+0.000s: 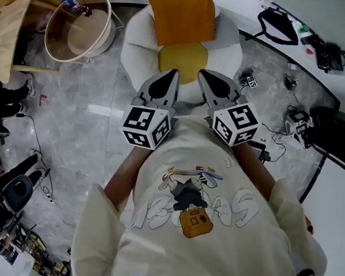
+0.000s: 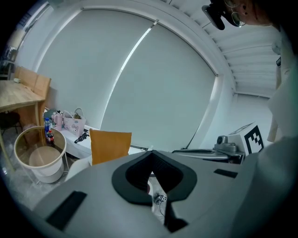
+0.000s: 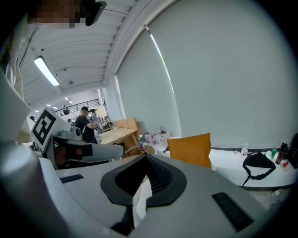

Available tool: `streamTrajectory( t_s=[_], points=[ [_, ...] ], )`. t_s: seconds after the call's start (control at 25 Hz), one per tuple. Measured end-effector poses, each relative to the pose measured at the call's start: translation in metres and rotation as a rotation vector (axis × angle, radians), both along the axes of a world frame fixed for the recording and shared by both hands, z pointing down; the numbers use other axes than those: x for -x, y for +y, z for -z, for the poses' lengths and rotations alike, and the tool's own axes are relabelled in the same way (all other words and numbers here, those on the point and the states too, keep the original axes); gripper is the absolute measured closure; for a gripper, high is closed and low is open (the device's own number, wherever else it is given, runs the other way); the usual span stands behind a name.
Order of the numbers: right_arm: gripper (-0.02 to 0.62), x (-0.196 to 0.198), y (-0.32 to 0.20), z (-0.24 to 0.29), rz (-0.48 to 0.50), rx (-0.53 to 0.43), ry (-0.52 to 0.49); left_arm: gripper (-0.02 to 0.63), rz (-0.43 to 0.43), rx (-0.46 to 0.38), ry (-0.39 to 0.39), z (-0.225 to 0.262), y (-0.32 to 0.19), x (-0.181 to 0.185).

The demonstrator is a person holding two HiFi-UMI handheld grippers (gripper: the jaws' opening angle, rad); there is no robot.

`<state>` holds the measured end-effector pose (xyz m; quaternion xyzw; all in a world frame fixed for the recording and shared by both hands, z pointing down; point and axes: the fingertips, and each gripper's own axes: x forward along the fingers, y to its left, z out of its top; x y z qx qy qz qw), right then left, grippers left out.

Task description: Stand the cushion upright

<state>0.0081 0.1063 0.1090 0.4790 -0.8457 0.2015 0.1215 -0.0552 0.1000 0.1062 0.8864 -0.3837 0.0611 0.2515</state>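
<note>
L gripper and R gripper both empty, jaws fully together, nothing btwn. Cushion is ahead of both tips, not touching, already upright against chair back. Looks done. Next: keep clear, check it doesn't slump fwd.

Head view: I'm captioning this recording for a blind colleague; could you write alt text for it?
Seen from above, an orange cushion stands upright on a white chair with a yellow seat. Nearer, the person's left gripper and right gripper are held side by side, both shut and empty, pointing at the chair. A round wooden tub sits upper left.
</note>
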Motion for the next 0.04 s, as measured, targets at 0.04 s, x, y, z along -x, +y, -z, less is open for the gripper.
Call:
streamTrajectory(
  t_s=[0.04],
  points=[
    [0.574, 0.0017, 0.0015, -0.0003, -0.002, -0.001, -0.001, 0.601, -0.003, -0.003, -0.004, -0.0001, 0.0013, 0.0013]
  ],
)
